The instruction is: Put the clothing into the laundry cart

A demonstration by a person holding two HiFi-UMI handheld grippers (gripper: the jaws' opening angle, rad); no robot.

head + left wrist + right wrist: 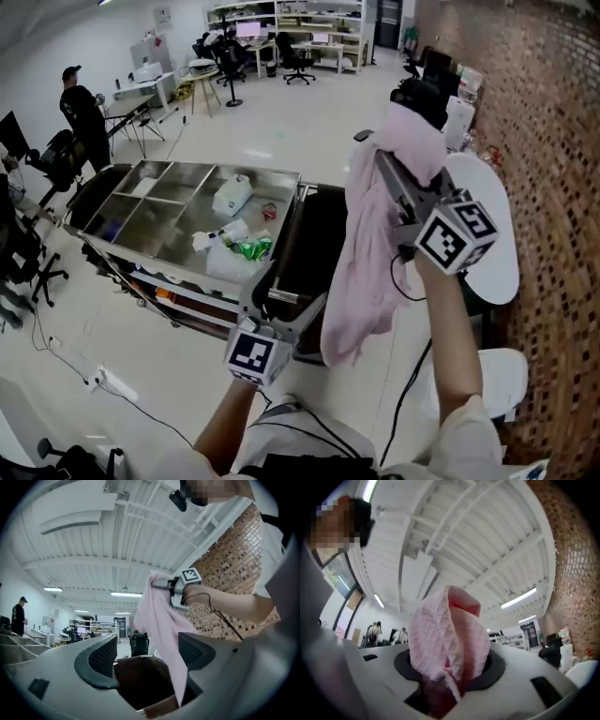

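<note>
A pink garment hangs in long folds from my right gripper, which is raised high and shut on a bunch of the cloth. The hem dangles over the right side of the dark laundry cart. My left gripper is lower, at the cart's near rim, with its jaws open and nothing pressed between them. In the left gripper view the cart's dark inside shows between the jaws. There the garment drops down just beside the right jaw.
A steel trolley with compartments holding bottles and wrappers stands left of the cart. A white round table and a brick wall are on the right. A person stands far left among office chairs. Cables lie on the floor.
</note>
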